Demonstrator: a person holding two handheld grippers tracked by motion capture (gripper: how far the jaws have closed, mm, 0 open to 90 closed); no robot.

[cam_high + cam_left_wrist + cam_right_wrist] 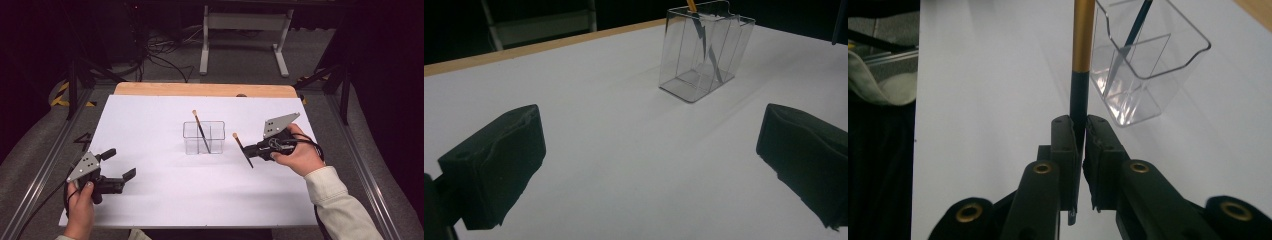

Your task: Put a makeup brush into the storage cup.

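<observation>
Your right tongs [251, 151] are clamped tight on a thin brush [242, 149], black in the shaft with a tan upper end. In the right gripper view the two black jaws press the shaft [1078, 102] between them, and the tan part rises straight ahead of the tongs [1079, 137] and out of the top edge. In the high view the brush slants, its tan tip up and toward the far side, its dark lower end just above the white sheet.

Just beyond and beside those tongs stands a clear divided holder [204, 137], close but not touching the held brush. A second brush [201, 131] leans inside it, tan end sticking out above the rim. In the right gripper view the holder [1148, 65] sits ahead and to the right of the jaws.

Your left tongs [119, 163] are spread wide with nothing between them. In the left gripper view the jaws stand far apart over bare white sheet [624, 165], and the holder [704, 55] lies well ahead of them, toward the right jaw.

Everything rests on the white-covered desk [210, 90], whose wooden far edge shows beyond the sheet.
</observation>
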